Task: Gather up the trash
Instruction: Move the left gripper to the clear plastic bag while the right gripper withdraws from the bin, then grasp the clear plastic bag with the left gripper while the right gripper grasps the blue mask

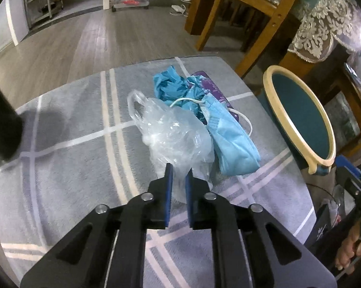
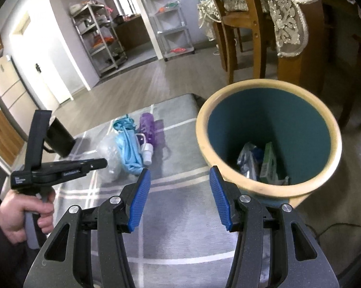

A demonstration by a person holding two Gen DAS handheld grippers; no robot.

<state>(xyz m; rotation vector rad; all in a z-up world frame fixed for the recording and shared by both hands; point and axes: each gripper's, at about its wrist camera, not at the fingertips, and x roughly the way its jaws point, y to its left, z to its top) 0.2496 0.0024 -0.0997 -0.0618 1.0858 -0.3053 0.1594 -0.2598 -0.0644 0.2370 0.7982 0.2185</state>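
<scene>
At the left of the pile on the grey checked rug [image 1: 67,124], my left jaws [image 1: 179,175] are pinched shut on the near corner of the clear plastic bag [image 1: 173,134]. It looks light, limp and slippery, so I judge a bunched fold is the safest hold. Just right of it lie a soft blue face mask [image 1: 235,144] and crumpled blue gloves [image 1: 173,84] over a purple bottle [image 2: 147,126]; the mask's loops should offer easy purchase. My right jaws [image 2: 179,184] stand half open and empty. Far right, the bin [image 2: 228,175] already holds wrappers.
</scene>
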